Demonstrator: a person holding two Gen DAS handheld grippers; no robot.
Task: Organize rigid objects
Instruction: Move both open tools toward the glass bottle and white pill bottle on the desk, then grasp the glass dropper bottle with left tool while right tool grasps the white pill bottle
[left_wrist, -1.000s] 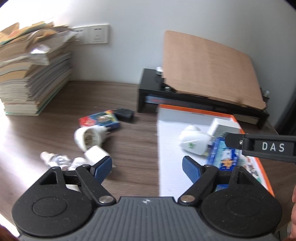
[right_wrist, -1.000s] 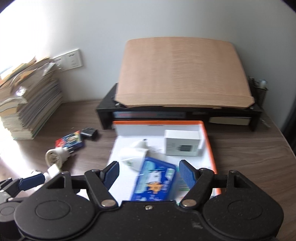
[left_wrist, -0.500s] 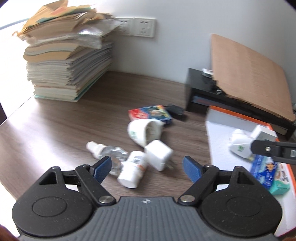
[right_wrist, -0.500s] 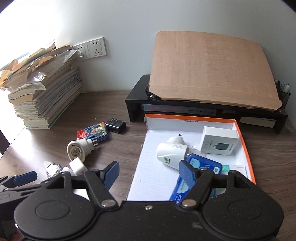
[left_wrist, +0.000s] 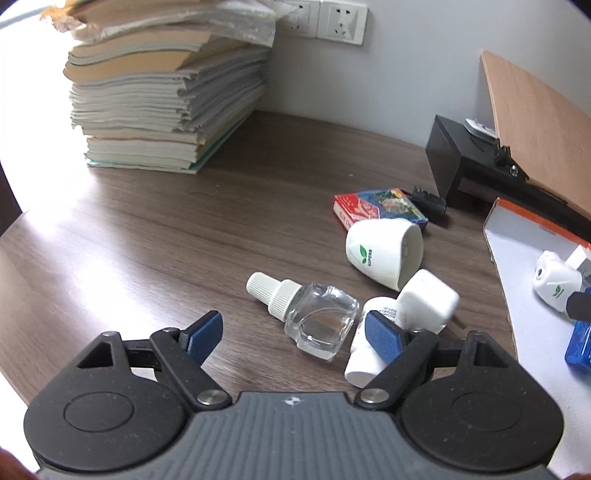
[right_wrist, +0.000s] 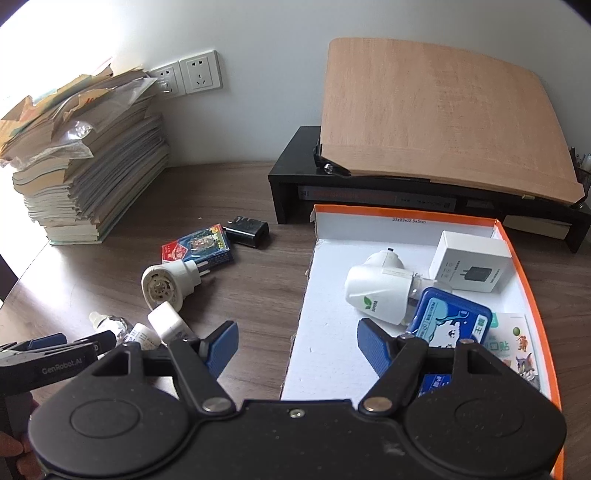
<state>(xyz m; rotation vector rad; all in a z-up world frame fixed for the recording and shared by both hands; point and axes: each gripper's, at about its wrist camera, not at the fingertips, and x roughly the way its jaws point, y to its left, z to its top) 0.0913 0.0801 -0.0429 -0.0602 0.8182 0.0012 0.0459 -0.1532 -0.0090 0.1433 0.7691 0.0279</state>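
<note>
Your left gripper (left_wrist: 293, 332) hangs over the near part of a dark wooden desk (left_wrist: 155, 236), its blue-padded jaws spread wide and holding nothing. Just ahead of it, lying on its side, is a small clear glass bottle (left_wrist: 319, 319) with a white ribbed cap (left_wrist: 267, 290) pointing away to the left. It looks light but hard, slick and breakable, so close on its flat glass shoulders across the body, not on the narrow cap, and squeeze gently. Touching it on the right is a small white plastic bottle (left_wrist: 364, 354), also on its side, round and likely to roll; the right pad partly hides it. A white plug cube (left_wrist: 428, 301) rests against that bottle, and beyond it a white plug-in diffuser shell (left_wrist: 382, 251) lies tipped over, hollow and light. Farther back are a red and blue card box (left_wrist: 376, 205) and a black charger (left_wrist: 428, 199), near the desk's back edge. Your right gripper (right_wrist: 297, 345) is also spread and empty, poised over the near left edge of a white, orange-rimmed box lid (right_wrist: 321, 314) on the right of the desk. Inside it sit a white diffuser (right_wrist: 380, 288), a white adapter box (right_wrist: 471, 260) and a blue tin (right_wrist: 448, 319).
</note>
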